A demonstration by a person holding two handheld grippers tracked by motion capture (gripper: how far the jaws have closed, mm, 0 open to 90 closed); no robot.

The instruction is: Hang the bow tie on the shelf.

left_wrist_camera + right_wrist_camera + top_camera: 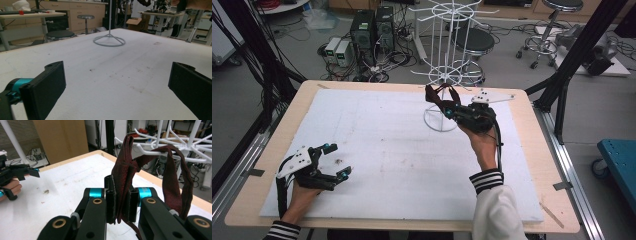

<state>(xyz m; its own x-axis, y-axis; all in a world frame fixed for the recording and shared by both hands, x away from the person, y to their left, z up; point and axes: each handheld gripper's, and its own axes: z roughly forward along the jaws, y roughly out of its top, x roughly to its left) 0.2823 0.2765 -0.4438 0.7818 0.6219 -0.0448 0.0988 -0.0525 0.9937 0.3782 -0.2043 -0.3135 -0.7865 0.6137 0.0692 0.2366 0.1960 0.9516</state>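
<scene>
Right gripper (pixel 121 202) raised beside the white wire display rack (pixel 447 60) at the table's far edge; jaws clamped on a folded dark red fabric strap (pixel 125 170); one loop of the strap drapes over a rack prong (pixel 160 152), seen in the right gripper view. Looks like the strap is being hung on the rack. To do it well: keep the clamp firm, ease the loop fully past the prong's upturned tip, let it settle before letting go; avoid tugging the light rack sideways. Left gripper (pixel 334 161) idles on the white foam mat (pixel 377 150), jaws wide apart, holding nothing.
</scene>
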